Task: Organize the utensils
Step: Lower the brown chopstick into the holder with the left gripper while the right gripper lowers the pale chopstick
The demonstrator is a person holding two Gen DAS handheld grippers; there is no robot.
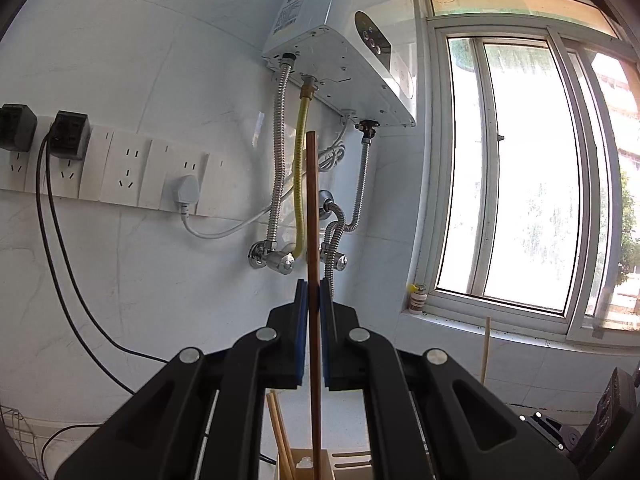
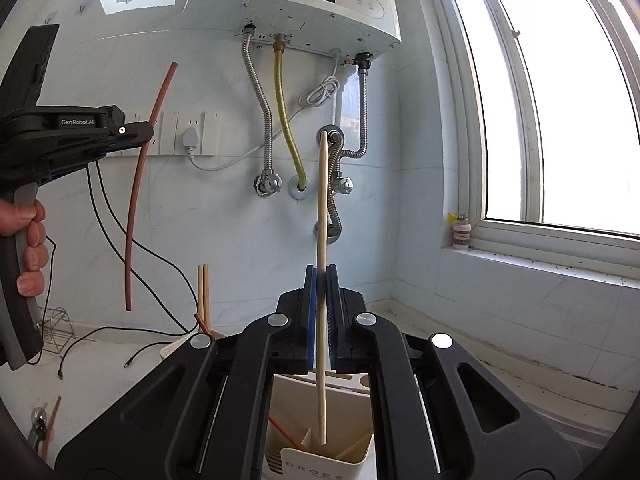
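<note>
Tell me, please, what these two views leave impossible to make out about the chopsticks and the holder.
- Left wrist view: utensil holder cut off by the bottom edge and the left gripper; compartments unreadable.
- Right wrist view: holder's lettering cut off at the bottom edge.
- Right wrist view: objects at lower left too small to identify.

A reddish-brown chopstick [image 1: 313,264] stands upright, clamped partway along its length between the blue pads of the left gripper [image 1: 314,292], its lower end above a cream utensil holder [image 2: 360,456] with divided compartments. A pale wooden chopstick [image 2: 321,280] stands nearly upright in the shut right gripper [image 2: 321,280], its lower tip just above the holder's open top. More chopsticks [image 2: 204,292], pale and reddish, lean in the holder.
</note>
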